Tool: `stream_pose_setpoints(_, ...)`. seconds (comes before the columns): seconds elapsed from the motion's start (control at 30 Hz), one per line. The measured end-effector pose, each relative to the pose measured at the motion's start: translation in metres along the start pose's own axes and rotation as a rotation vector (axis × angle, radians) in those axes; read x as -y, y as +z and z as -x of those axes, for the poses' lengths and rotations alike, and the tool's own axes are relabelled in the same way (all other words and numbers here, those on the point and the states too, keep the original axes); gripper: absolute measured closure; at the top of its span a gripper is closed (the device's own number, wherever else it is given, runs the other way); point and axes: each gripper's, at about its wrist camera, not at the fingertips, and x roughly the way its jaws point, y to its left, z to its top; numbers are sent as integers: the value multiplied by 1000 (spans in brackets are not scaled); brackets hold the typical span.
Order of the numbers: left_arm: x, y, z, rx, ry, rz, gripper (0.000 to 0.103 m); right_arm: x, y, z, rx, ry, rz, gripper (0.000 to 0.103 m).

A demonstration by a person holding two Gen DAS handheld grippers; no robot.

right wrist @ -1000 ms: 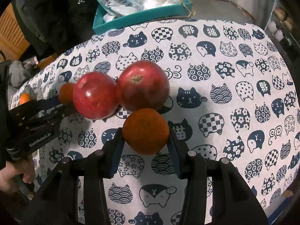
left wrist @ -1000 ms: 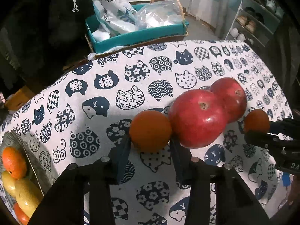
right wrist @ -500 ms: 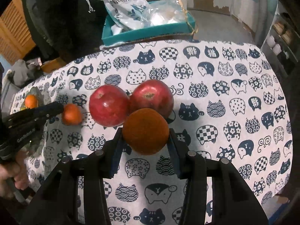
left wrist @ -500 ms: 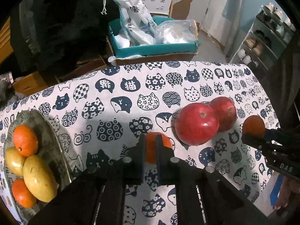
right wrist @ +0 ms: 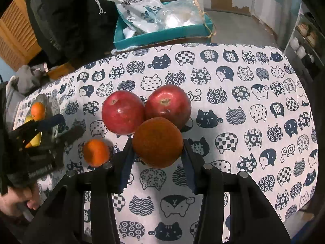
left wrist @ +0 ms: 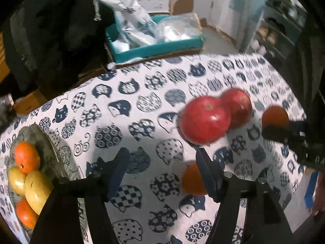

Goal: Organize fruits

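While the glass bowl (left wrist: 43,142) at nine o'clock on the tabletop (right wrist: 233,65) already holds oranges and yellow fruit, the left gripper (left wrist: 162,163) has just been opening: its fingers now stand apart with nothing between them. The small orange (left wrist: 192,180) lies loose on the cloth, partly hidden behind one of its fingers, apparently dropped short of the bowl. Two red apples (right wrist: 146,108) sit touching at the centre. At their five o'clock the right gripper (right wrist: 157,144) is clamped on a darker orange (right wrist: 158,142), lifted clear of the cloth. The step in hand looks like carrying oranges to the bowl; next, the left gripper would need to regrasp the loose orange. The left tool's body (right wrist: 38,170) carries partly blurred lettering, seemingly "GenRobot". The white bag (right wrist: 138,8) in the teal box (right wrist: 162,34) shows Chinese characters.
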Motion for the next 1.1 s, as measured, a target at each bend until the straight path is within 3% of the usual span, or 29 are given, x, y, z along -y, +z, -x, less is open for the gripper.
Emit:
stream_pose_setpoints(0.17,13,-17,-2,-42,-44,11,27,3,-4,-4,-14,0,-4,58)
stream_pose_setpoints(0.6,36,-26,-11,-91,-71,11,26,18,-29,-30,-115,27,-41,58)
stream_pose_setpoints(0.93,34,-26,-6,-87,-79,33,26,21,-31,-26,-104,36,-65,58)
stream_pose_setpoints(1.1,42,-26,0,-75,-111,54,17,30,-28,-12,-71,24,-84,58)
